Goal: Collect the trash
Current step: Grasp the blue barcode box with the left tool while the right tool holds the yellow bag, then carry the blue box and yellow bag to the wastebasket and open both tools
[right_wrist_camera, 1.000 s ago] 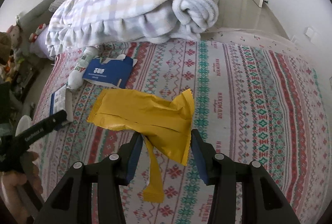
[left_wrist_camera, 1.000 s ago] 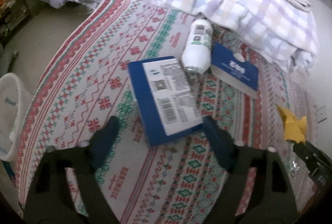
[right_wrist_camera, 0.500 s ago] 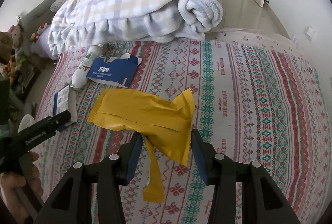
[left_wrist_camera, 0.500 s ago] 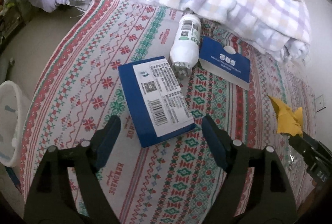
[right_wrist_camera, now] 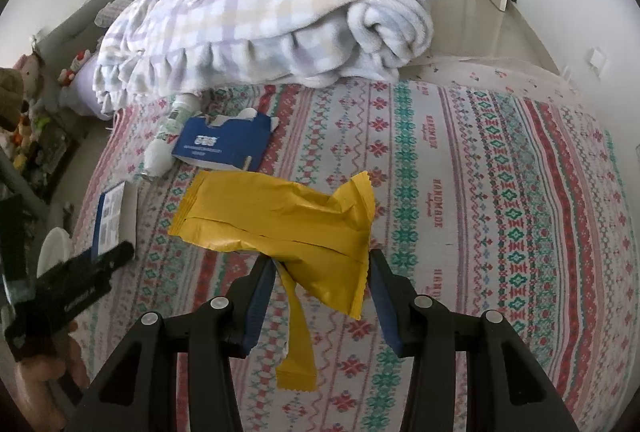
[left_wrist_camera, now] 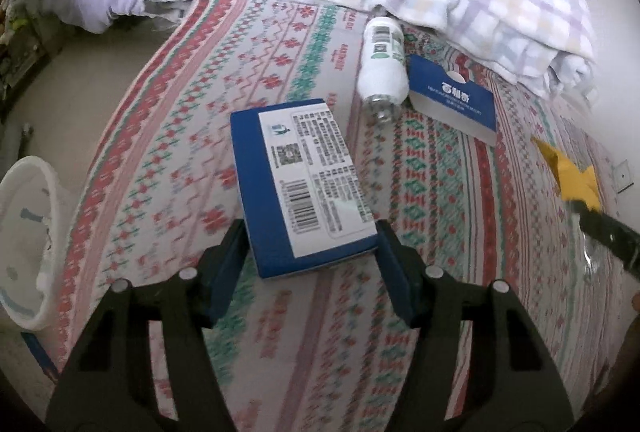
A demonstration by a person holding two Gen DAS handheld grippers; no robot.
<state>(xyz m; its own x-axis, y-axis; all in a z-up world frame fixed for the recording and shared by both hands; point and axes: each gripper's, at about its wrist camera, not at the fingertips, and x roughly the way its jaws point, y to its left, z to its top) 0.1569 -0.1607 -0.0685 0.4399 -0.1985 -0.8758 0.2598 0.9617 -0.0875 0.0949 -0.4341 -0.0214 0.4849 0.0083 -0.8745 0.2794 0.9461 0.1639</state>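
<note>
A flat blue box (left_wrist_camera: pixel 304 184) with a white printed label lies on the patterned bedspread (left_wrist_camera: pixel 168 168). My left gripper (left_wrist_camera: pixel 310 236) points down at it. Its jaws are closing, the box's near end sits between them, and the pads stand right at its sides. My right gripper (right_wrist_camera: pixel 320 264) is shut on a crumpled yellow wrapper (right_wrist_camera: pixel 280 224), held above the bed with a torn strip hanging down. The wrapper (left_wrist_camera: pixel 572 172) also shows at the right edge of the left wrist view. A white bottle (left_wrist_camera: pixel 382 72) and a torn blue carton (left_wrist_camera: pixel 452 96) lie beyond the box.
A rolled plaid blanket (right_wrist_camera: pixel 280 12) fills the far side of the bed. A white bin (left_wrist_camera: pixel 24 240) stands on the floor left of the bed. Soft toys and shelves line the left wall. The right part of the bedspread (right_wrist_camera: pixel 500 192) carries nothing.
My left gripper has moved in over the blue box and its jaws have narrowed around the box's near end. The right gripper and the yellow wrapper have stayed put.
</note>
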